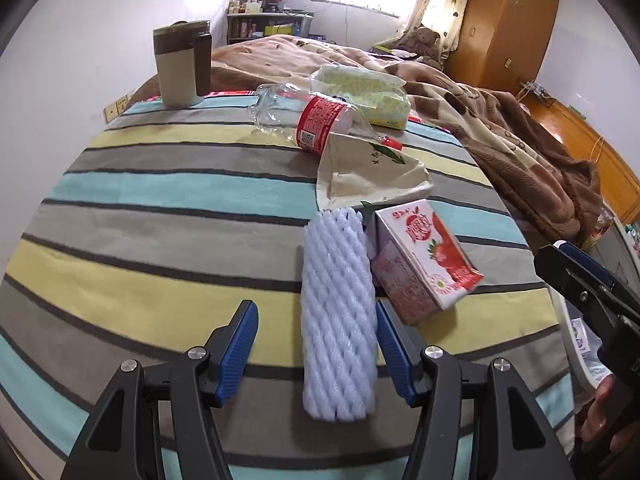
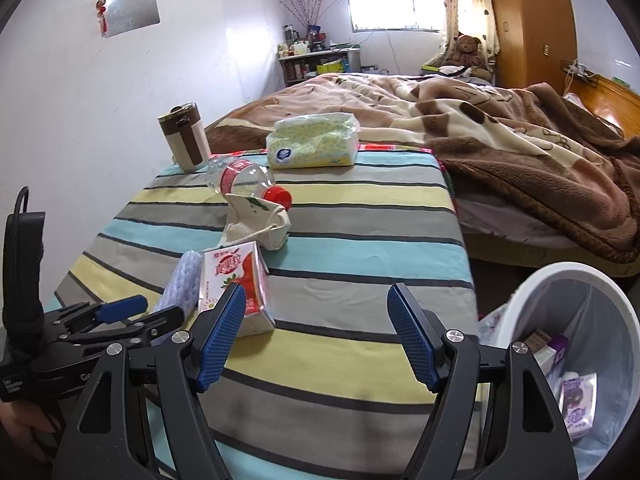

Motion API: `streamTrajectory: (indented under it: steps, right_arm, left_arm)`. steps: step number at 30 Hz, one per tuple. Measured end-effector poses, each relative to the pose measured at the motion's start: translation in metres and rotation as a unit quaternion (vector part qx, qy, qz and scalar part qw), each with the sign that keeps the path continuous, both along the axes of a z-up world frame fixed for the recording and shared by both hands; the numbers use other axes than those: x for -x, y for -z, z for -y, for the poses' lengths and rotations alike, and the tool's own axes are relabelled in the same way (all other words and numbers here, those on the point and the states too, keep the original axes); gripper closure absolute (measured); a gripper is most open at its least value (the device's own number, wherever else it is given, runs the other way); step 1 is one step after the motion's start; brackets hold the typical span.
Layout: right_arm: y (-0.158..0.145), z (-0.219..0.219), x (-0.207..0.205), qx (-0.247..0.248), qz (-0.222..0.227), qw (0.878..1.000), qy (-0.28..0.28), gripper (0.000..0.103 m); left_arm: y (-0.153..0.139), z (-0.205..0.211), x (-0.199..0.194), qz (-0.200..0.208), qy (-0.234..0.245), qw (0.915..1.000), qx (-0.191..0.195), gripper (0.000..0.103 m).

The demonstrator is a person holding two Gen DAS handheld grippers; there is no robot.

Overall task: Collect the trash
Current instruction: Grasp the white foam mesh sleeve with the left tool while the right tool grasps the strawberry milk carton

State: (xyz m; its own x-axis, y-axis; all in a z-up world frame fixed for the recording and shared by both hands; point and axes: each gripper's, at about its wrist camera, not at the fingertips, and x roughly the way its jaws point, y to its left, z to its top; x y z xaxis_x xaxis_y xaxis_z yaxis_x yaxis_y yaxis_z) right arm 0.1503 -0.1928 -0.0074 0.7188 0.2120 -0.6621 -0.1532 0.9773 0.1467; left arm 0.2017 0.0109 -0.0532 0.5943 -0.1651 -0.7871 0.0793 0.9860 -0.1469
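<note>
A white bin [image 2: 568,280] stands on the floor just off the table's [image 1: 168,240] right edge, lined with a grey bag; small purple-and-white cartons [image 2: 576,404] lie in it. On the striped table, trash runs in a line from the near edge toward the far one: a white foam net [image 1: 338,312], a strawberry milk carton [image 1: 420,256] touching its right side, a crumpled cloth bag [image 1: 368,176], then a clear bottle [image 1: 304,116] lying on its side, its red cap resting against the bag. A tissue pack [image 2: 312,144] sits at the far edge and a brown-and-cream mug [image 1: 182,66] stands upright at the far left corner.

The left gripper [image 1: 316,352] has its fingers spread around the net's near end; the right pad is at the foam, the left stands clear. The right gripper [image 2: 316,336] hovers over the near right part of the table, fingers spread wide and empty, the carton just beyond its left finger.
</note>
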Motion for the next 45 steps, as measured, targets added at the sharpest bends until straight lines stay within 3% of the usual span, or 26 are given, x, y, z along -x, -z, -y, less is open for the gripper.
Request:
streamTrajectory:
  steps: [4, 8, 29, 45]
  right_arm:
    - [0.003, -0.011, -0.006, 0.000, -0.008, 1.000, -0.009, 0.028]
    - [0.007, -0.022, -0.010, 0.003, -0.015, 1.000, -0.020, 0.028]
    - [0.025, -0.063, -0.031, 0.019, -0.045, 0.997, -0.056, 0.028]
    - [0.038, -0.080, -0.044, 0.066, -0.070, 0.993, -0.063, 0.028]
  left_arm:
    - [0.004, -0.007, -0.008, -0.004, -0.001, 1.0000, 0.002, 0.044]
    - [0.007, -0.021, -0.015, -0.010, -0.019, 0.9997, 0.007, 0.060]
    - [0.011, -0.093, -0.018, -0.009, -0.091, 0.9957, 0.014, 0.060]
    - [0.011, -0.092, -0.023, -0.009, -0.088, 0.9961, 0.009, 0.058]
